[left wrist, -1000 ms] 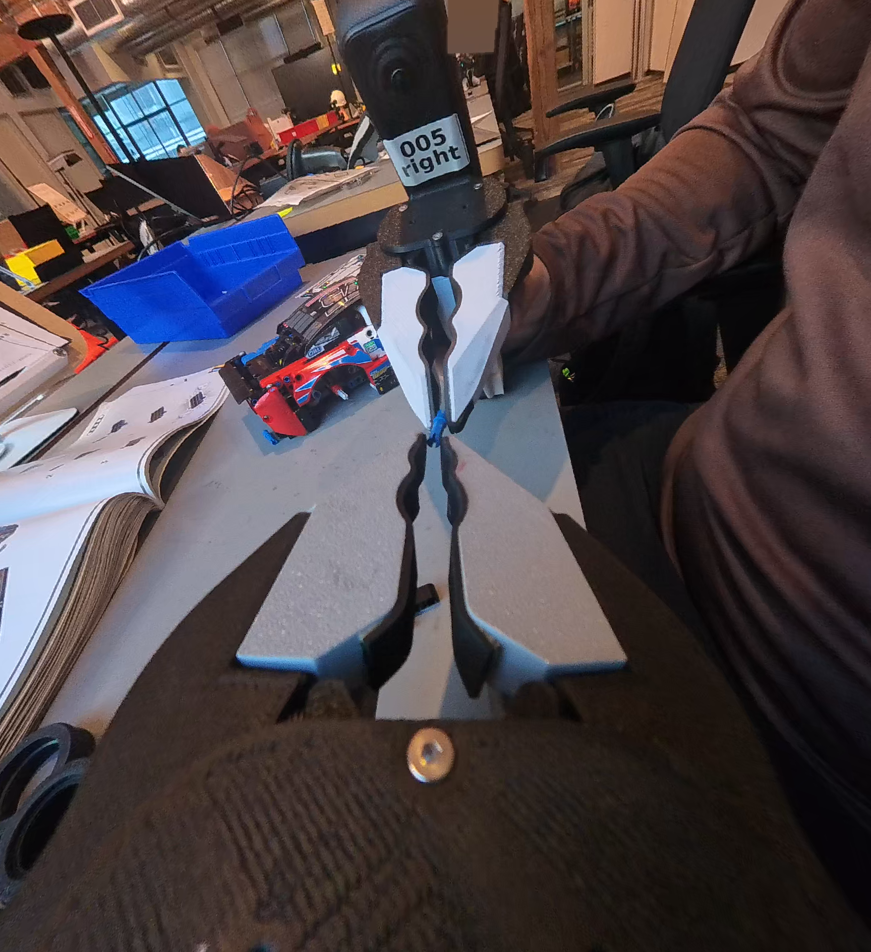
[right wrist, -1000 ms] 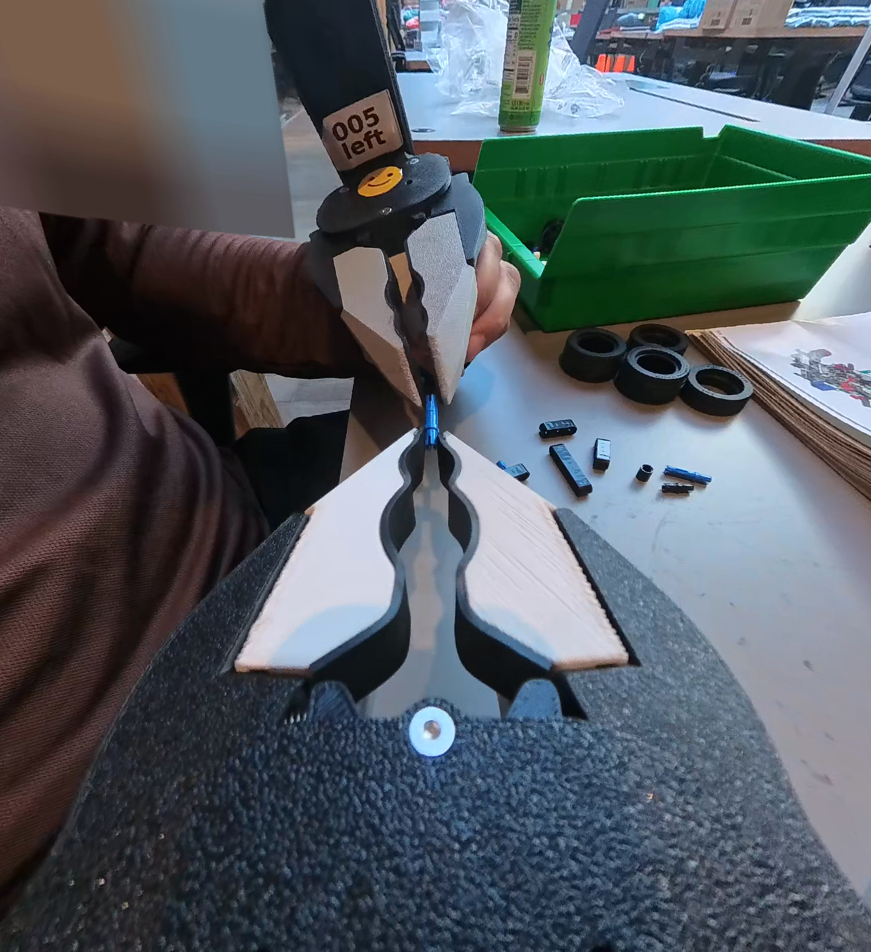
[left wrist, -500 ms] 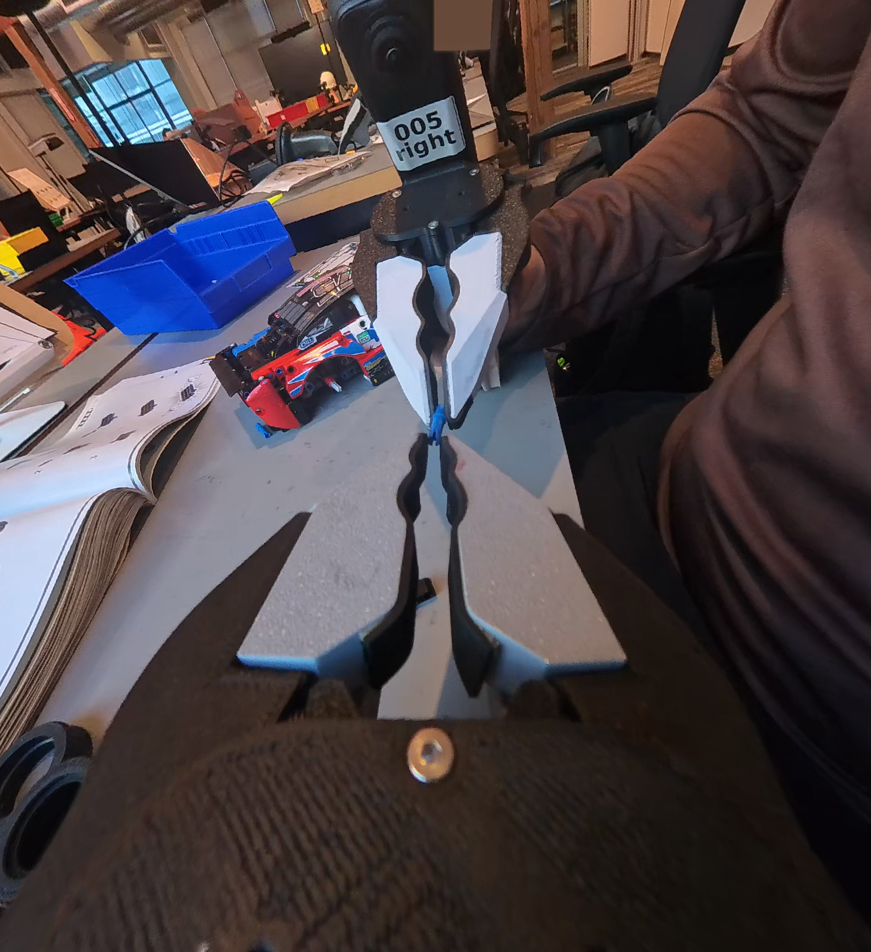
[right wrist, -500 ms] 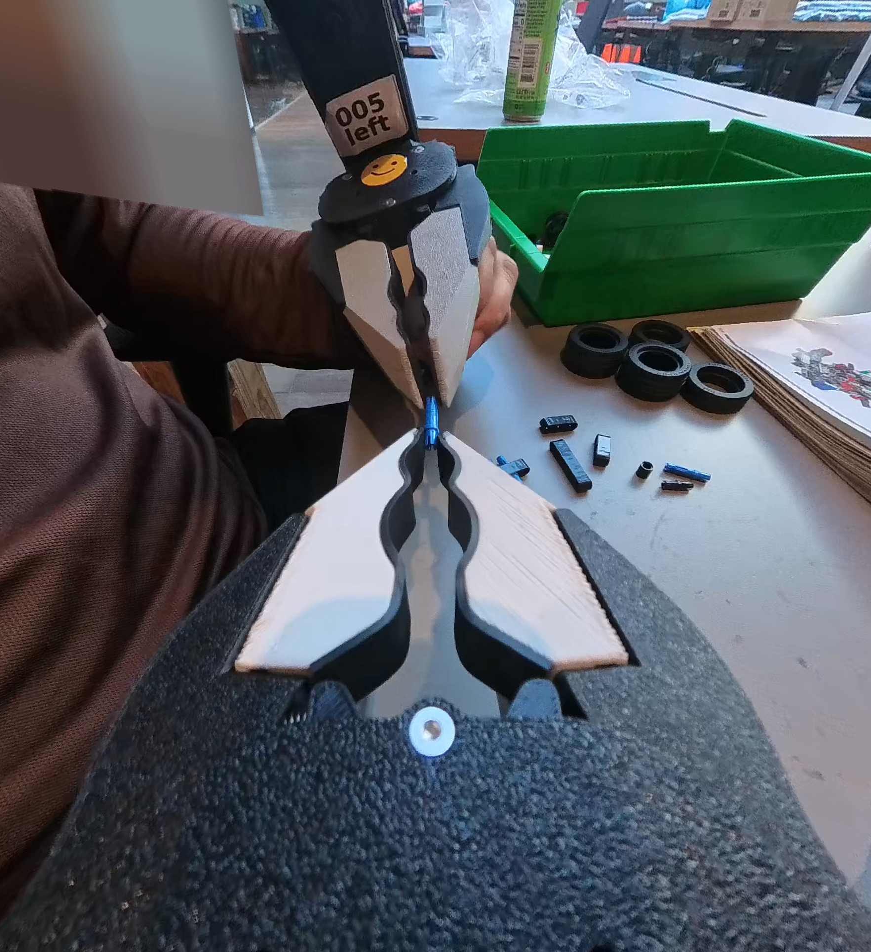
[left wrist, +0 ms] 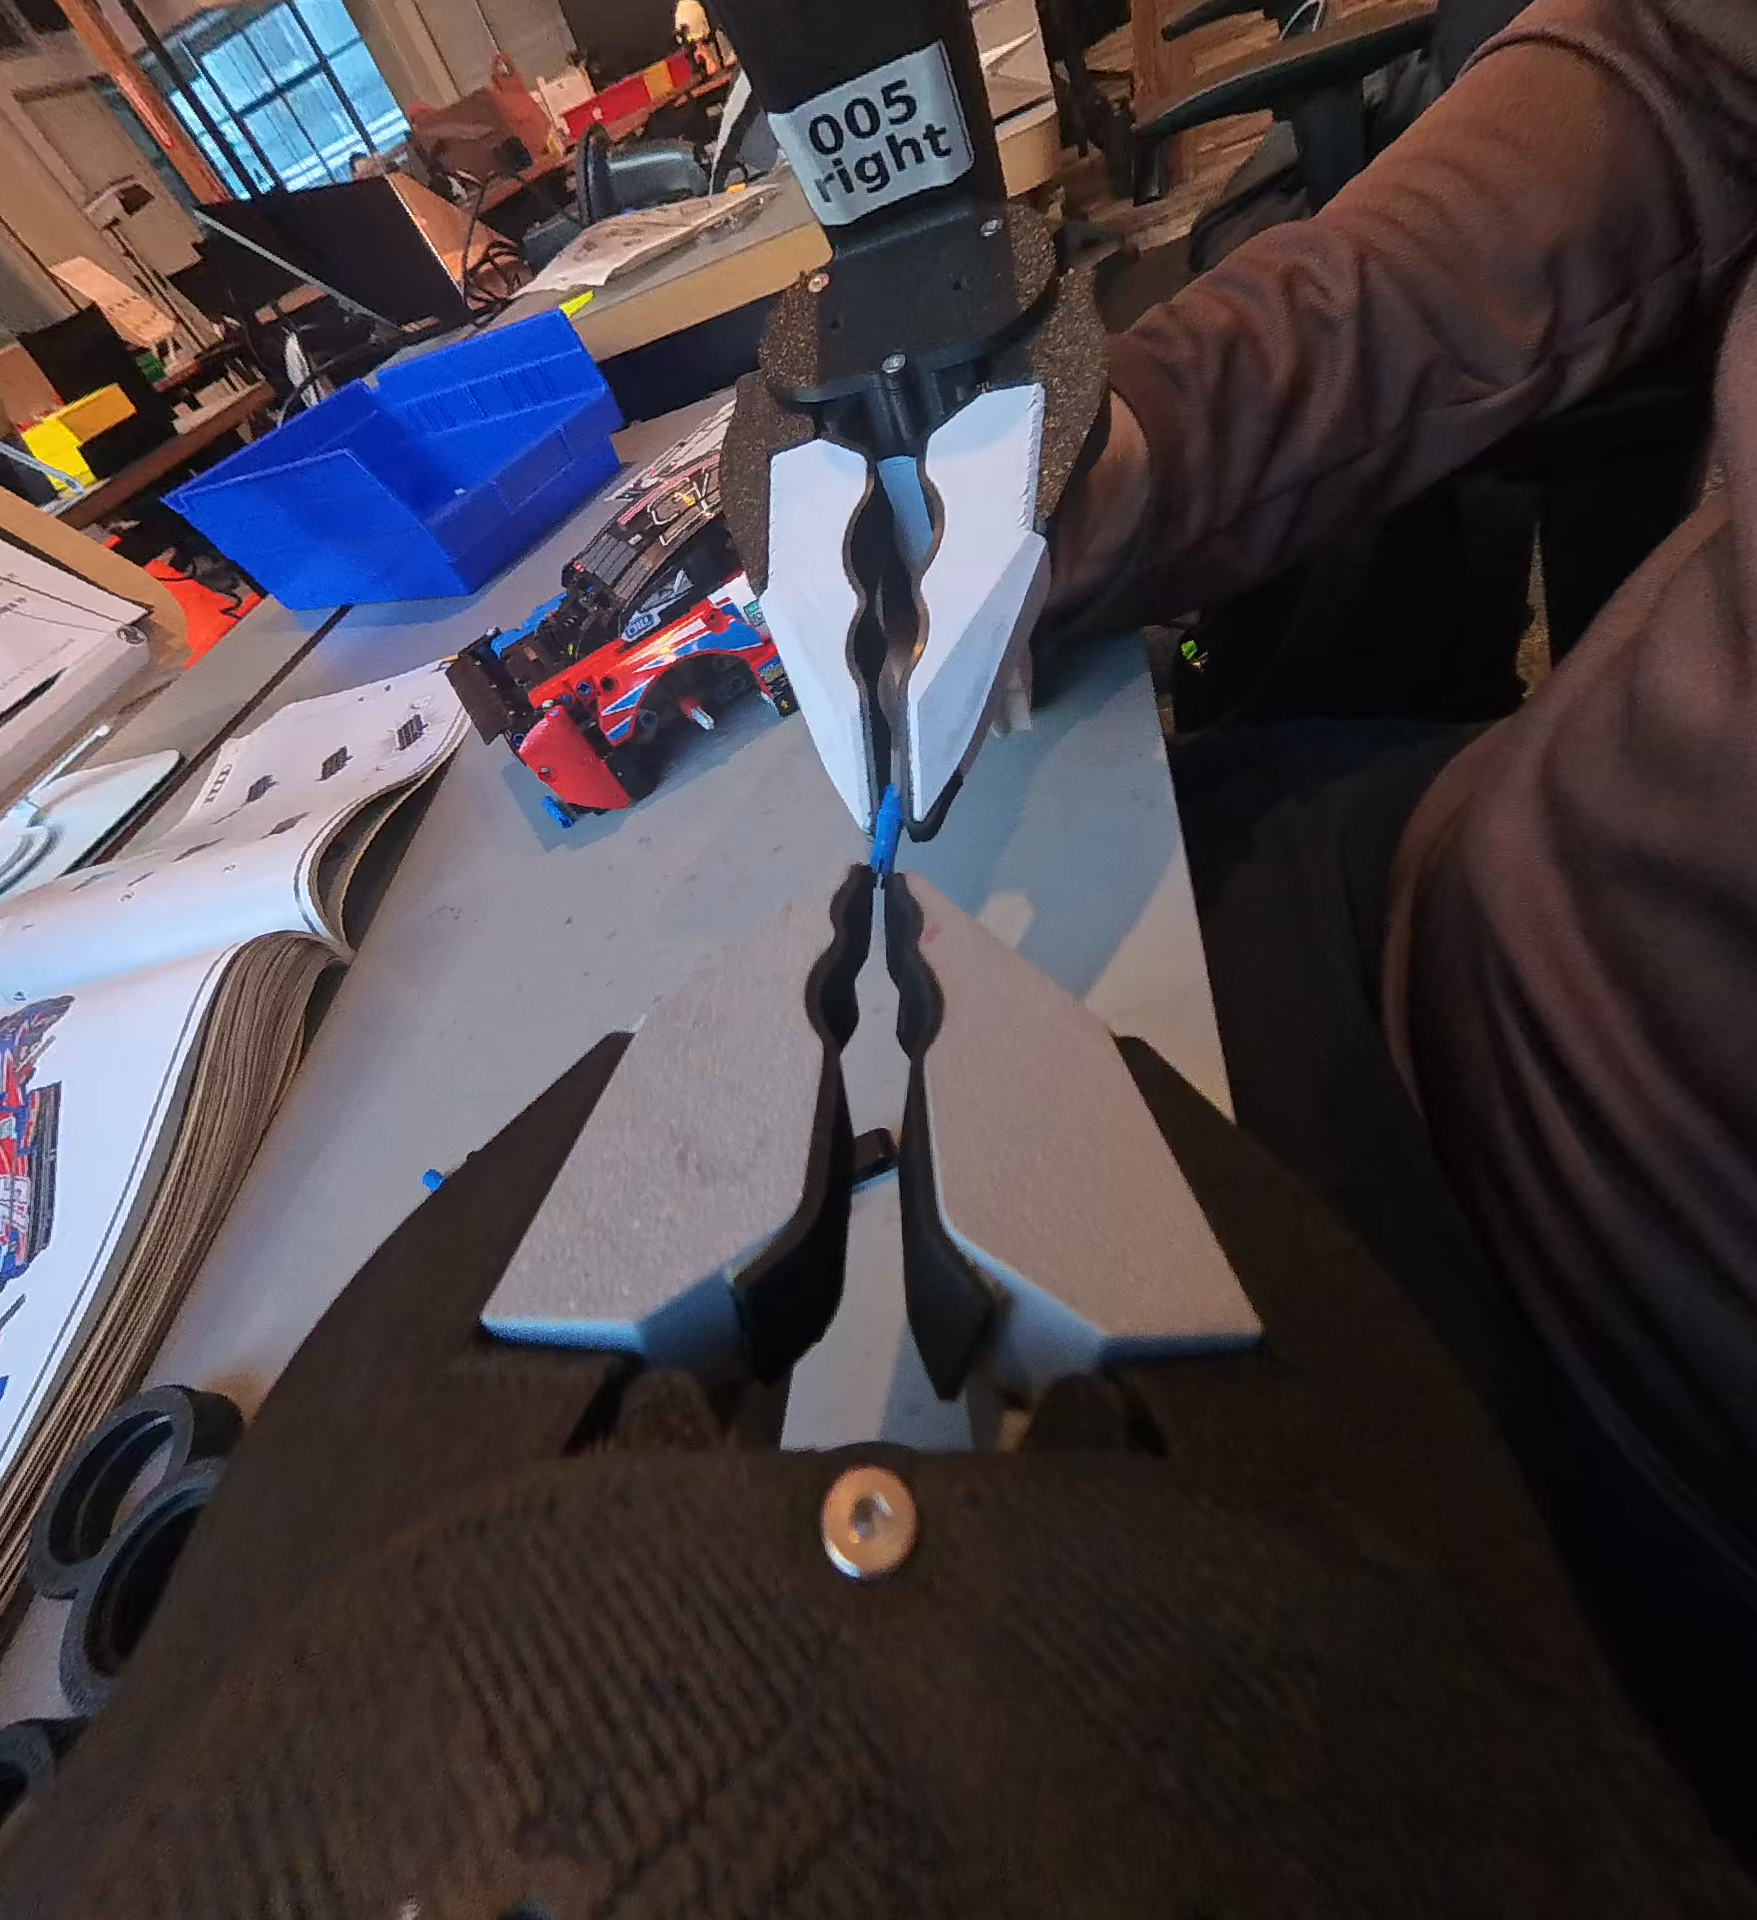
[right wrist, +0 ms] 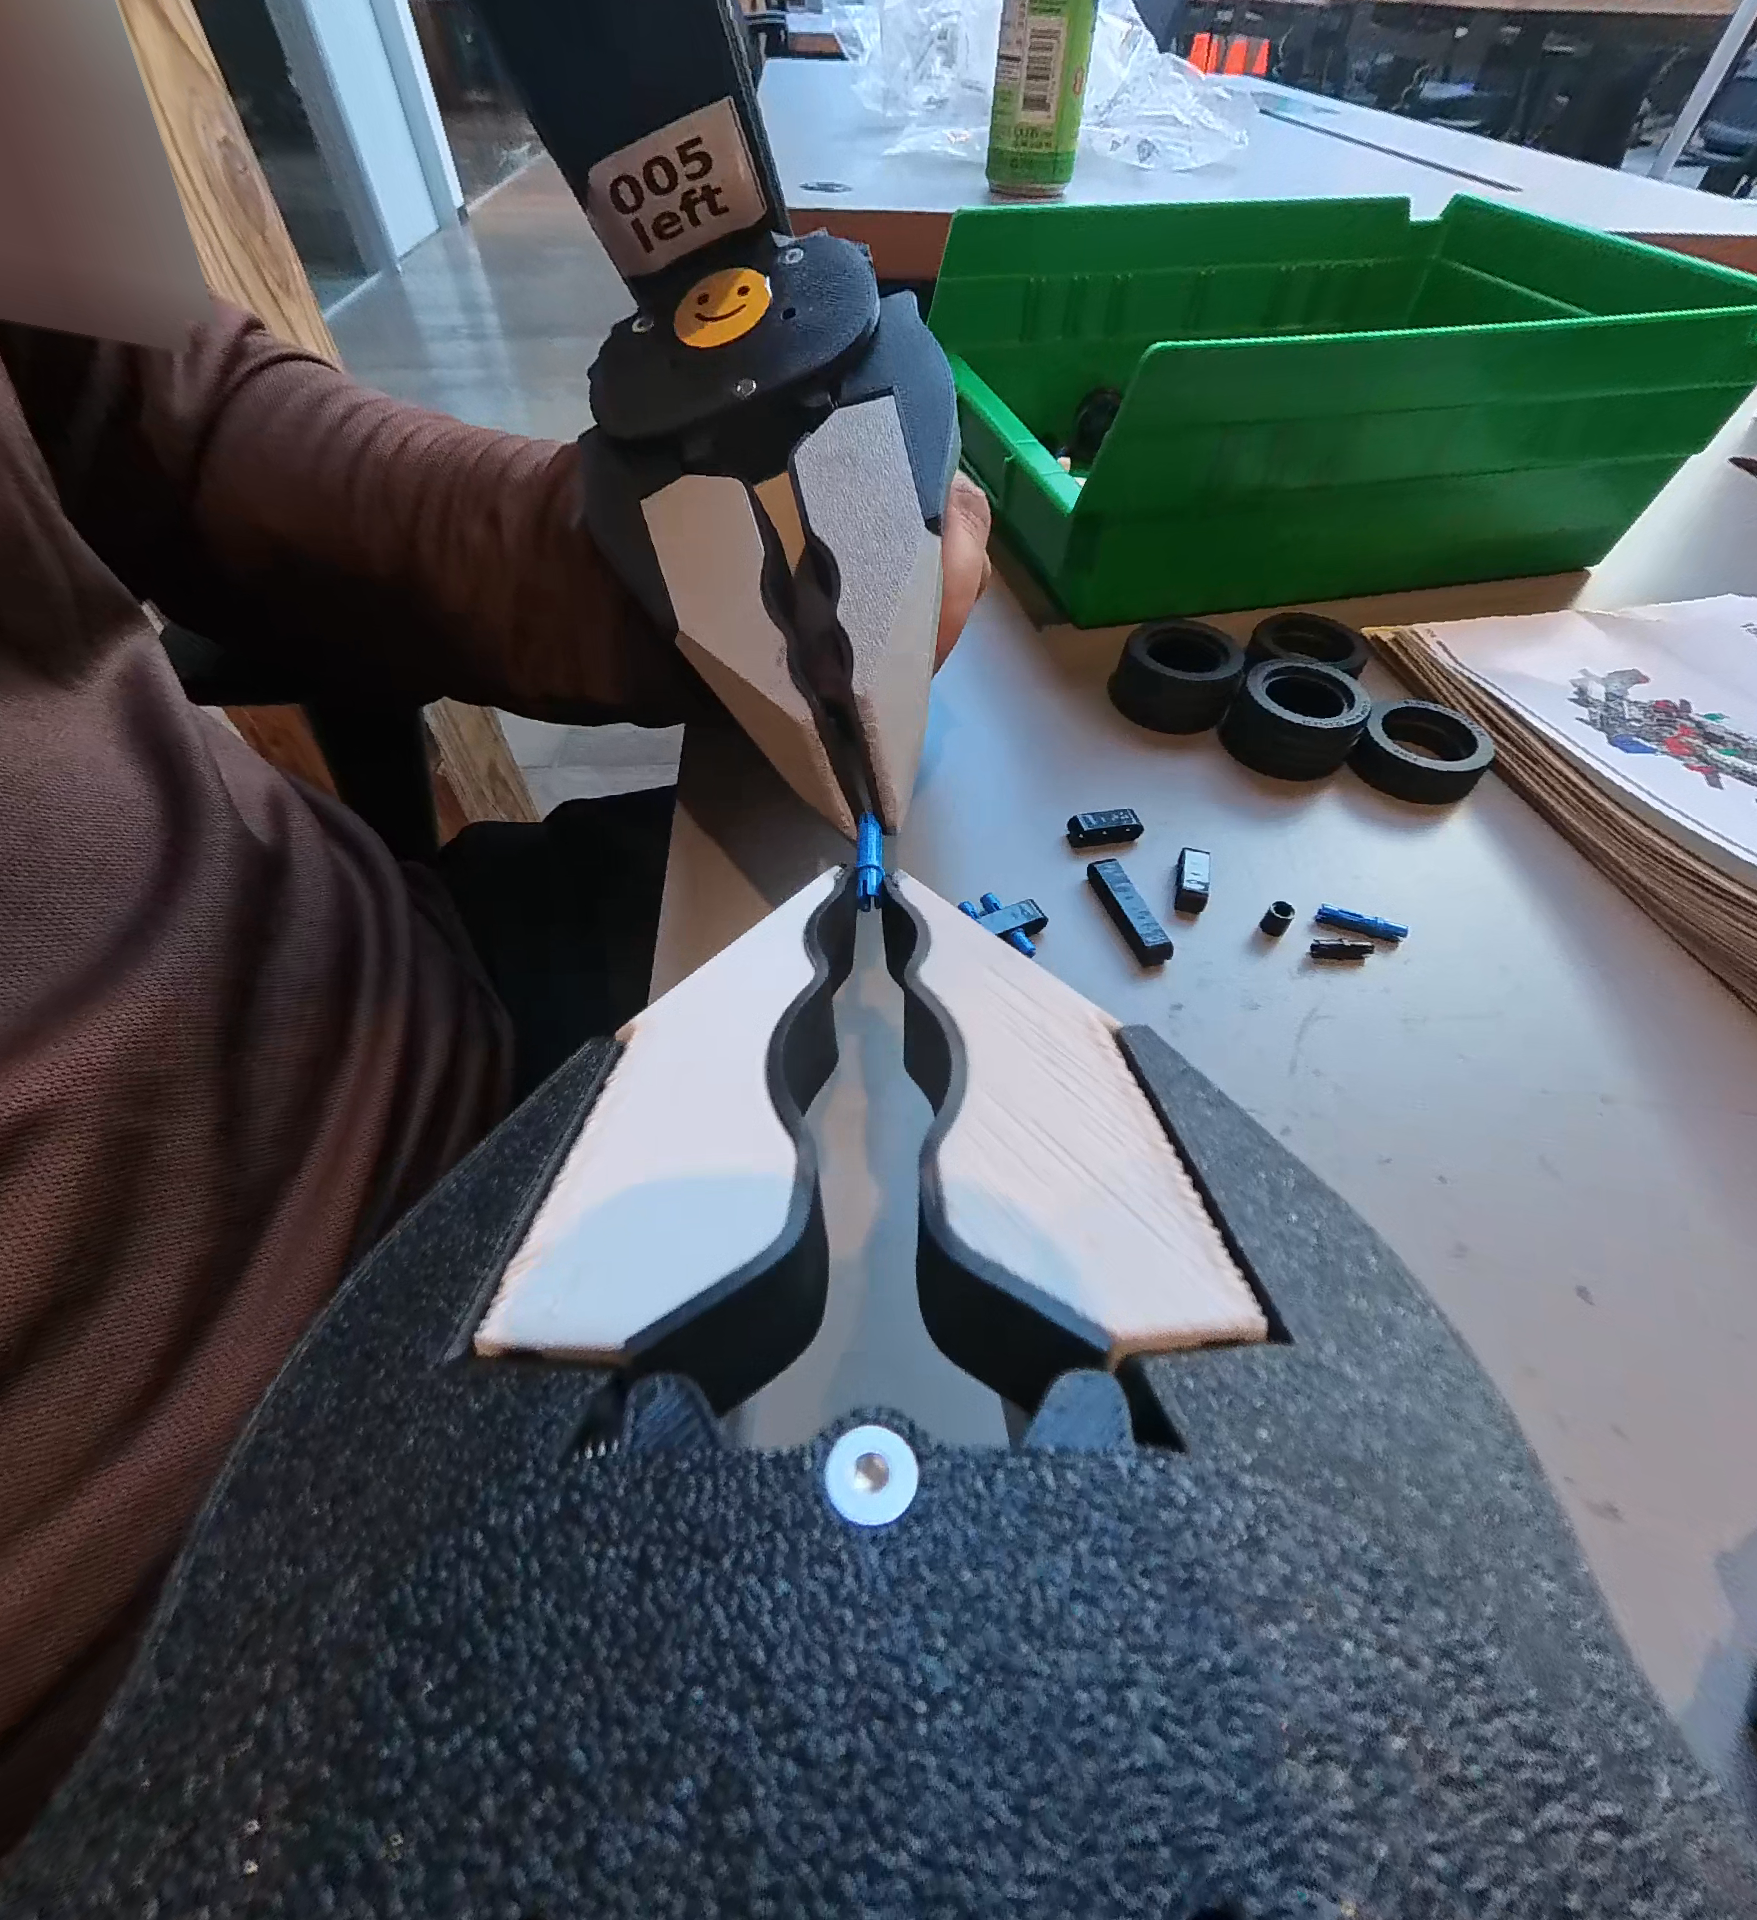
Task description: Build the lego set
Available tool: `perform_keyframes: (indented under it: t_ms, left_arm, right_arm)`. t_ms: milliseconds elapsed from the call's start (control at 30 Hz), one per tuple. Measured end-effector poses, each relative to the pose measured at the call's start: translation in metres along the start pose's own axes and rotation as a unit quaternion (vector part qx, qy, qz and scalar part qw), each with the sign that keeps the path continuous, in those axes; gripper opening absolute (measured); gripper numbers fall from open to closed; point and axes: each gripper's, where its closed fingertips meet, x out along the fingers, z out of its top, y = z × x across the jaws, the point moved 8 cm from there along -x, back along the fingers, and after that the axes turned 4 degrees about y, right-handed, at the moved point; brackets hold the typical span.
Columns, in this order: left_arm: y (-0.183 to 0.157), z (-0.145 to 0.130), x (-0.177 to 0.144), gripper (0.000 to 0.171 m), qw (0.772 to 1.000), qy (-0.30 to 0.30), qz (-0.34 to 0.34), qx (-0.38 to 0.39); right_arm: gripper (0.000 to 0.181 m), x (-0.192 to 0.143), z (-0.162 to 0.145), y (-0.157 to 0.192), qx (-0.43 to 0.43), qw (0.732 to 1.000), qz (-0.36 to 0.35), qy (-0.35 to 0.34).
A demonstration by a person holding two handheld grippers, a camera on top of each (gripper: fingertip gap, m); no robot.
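Note:
A small blue lego pin (right wrist: 867, 862) is held in the air between my two grippers, which meet tip to tip. My right gripper (right wrist: 866, 900) is shut on the pin's near end. My left gripper (right wrist: 866, 823) is shut on its far end. In the left wrist view the pin (left wrist: 884, 831) runs from my left gripper (left wrist: 879, 883) up into my right gripper (left wrist: 893, 821). The red, white and blue lego car (left wrist: 635, 675) stands on the grey table (left wrist: 562, 935) beyond them.
An open instruction book (left wrist: 126, 935), black tyres (left wrist: 115, 1475) and a blue bin (left wrist: 417, 468) lie left. In the right wrist view are a green bin (right wrist: 1373, 416), several tyres (right wrist: 1289, 707), small black parts (right wrist: 1128, 914), a loose blue pin (right wrist: 1357, 920) and the person's brown sleeve (right wrist: 230, 831). My left and right fingertips are right by each other.
Both grippers stay shut tip to tip on the blue pin. The pair has shifted only slightly; nothing was let go.

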Motion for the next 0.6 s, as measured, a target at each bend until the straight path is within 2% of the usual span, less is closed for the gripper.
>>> perform_keyframes:
  t_ms: [600]
  left_arm:
    - [0.0031, -0.0027, 0.0027, 0.001, 1.000, 0.015, -0.009, -0.013]
  right_arm:
    - [0.004, 0.0010, -0.0022, -0.0023, 0.005, 1.000, -0.008, 0.015]
